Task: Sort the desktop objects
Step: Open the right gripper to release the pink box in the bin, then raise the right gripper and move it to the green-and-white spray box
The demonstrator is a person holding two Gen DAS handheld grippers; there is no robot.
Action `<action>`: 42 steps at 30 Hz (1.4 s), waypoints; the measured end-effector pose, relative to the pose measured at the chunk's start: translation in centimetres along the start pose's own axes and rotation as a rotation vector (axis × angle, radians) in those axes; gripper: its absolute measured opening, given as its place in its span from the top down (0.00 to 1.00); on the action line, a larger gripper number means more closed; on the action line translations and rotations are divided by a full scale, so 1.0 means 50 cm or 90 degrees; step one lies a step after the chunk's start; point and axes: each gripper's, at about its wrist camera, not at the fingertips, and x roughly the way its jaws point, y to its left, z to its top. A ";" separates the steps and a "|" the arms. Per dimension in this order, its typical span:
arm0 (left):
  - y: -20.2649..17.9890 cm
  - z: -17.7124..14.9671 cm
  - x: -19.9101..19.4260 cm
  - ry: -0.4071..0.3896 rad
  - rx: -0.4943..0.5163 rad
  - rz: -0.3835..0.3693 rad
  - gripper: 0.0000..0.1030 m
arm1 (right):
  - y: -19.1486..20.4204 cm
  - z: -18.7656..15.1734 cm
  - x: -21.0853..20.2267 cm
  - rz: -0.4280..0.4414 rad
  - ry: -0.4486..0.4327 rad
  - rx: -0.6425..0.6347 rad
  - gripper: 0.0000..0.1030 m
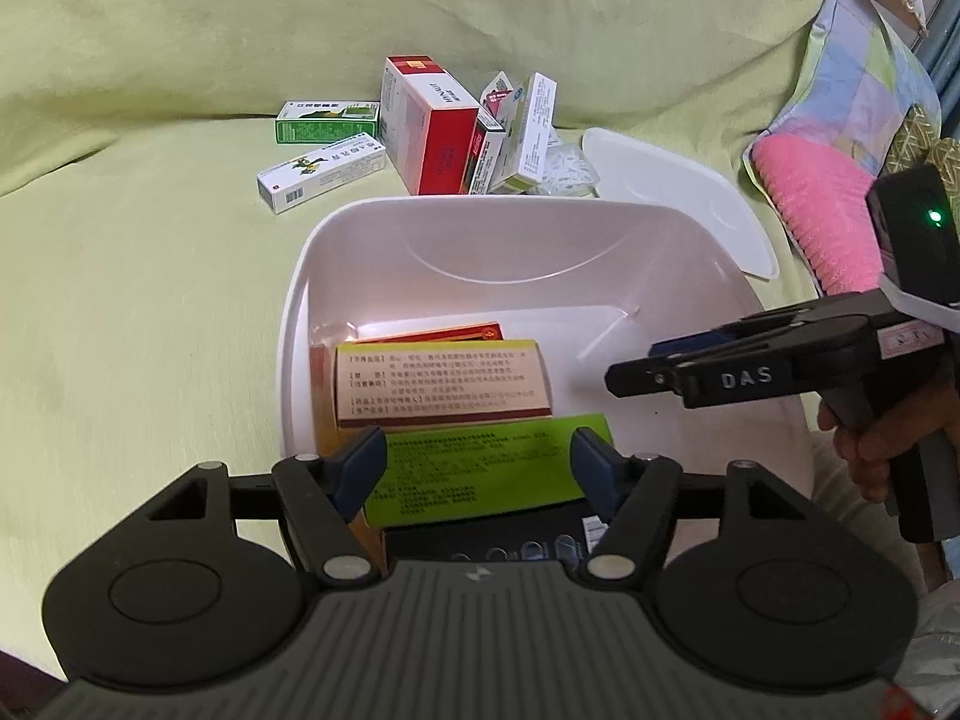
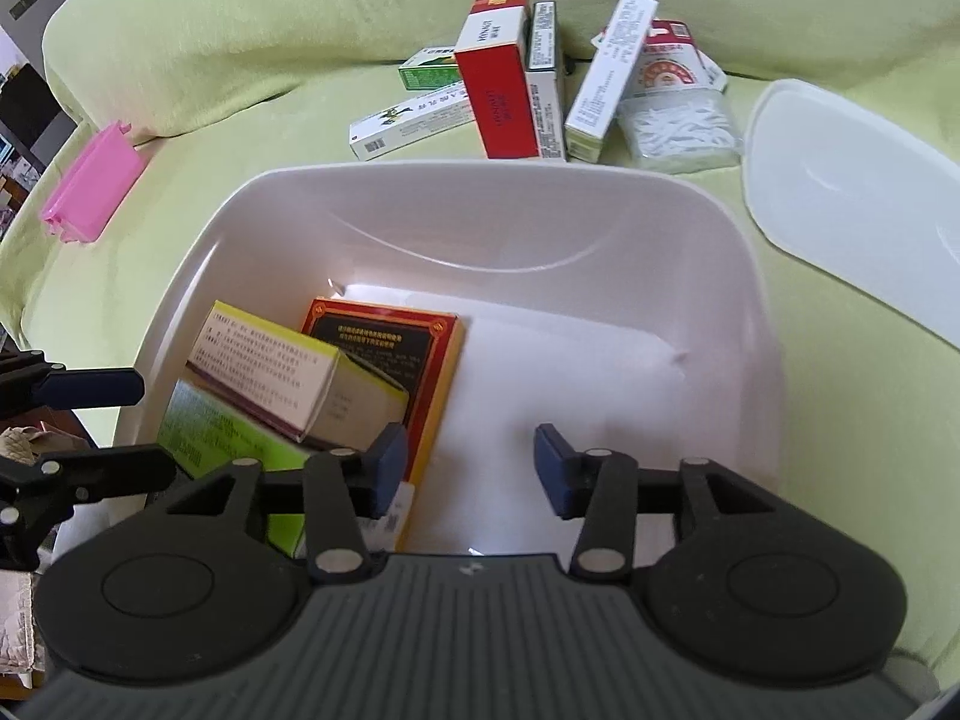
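A white plastic bin [image 1: 294, 312] [image 2: 198, 252] sits on a yellow-green sofa cover. Inside it lie a red-and-black box [image 2: 390, 348], a cream-faced box with a yellow-green top [image 1: 444, 384] [image 2: 270, 384] and a bright green box [image 1: 480, 474] [image 2: 204, 426]. My left gripper [image 1: 477, 462] [image 2: 129, 426] is open at the bin's near-left rim, above the green box and not touching it. My right gripper [image 2: 471, 459] [image 1: 636, 369] is open over the bare white floor of the bin. Behind the bin wait a red-and-white box [image 1: 432, 132] [image 2: 498, 90], a green box [image 1: 327, 120] and a long white box [image 1: 321, 174].
A leaning white box [image 2: 606, 78] and a clear bag of white picks [image 2: 678, 120] sit behind the bin. The bin's white lid [image 2: 852, 192] [image 1: 678, 198] lies to the right. A pink plastic piece [image 2: 90, 186] is far left, a pink cushion [image 1: 816, 222] at the right.
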 end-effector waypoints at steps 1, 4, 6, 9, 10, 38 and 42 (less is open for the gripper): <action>-0.004 -0.001 -0.002 -0.001 -0.001 0.004 0.34 | -0.003 -0.004 -0.007 0.001 -0.005 0.002 0.45; -0.018 0.001 -0.011 -0.007 -0.005 0.021 0.27 | -0.009 -0.013 -0.029 0.006 -0.021 0.002 0.29; -0.027 0.004 -0.019 -0.016 -0.011 0.037 0.21 | -0.009 -0.017 -0.045 0.005 -0.036 -0.004 0.13; -0.034 0.011 -0.031 -0.034 -0.032 0.053 0.12 | -0.007 -0.021 -0.068 0.012 -0.058 -0.013 0.04; -0.035 0.015 -0.036 -0.041 -0.040 0.056 0.11 | -0.007 -0.022 -0.074 0.014 -0.064 -0.012 0.04; -0.052 0.050 -0.078 -0.052 -0.050 0.141 0.10 | -0.002 -0.016 -0.128 0.012 -0.108 -0.029 0.01; -0.035 0.059 -0.076 -0.059 -0.055 0.139 0.10 | -0.003 -0.001 -0.118 0.036 -0.108 -0.039 0.01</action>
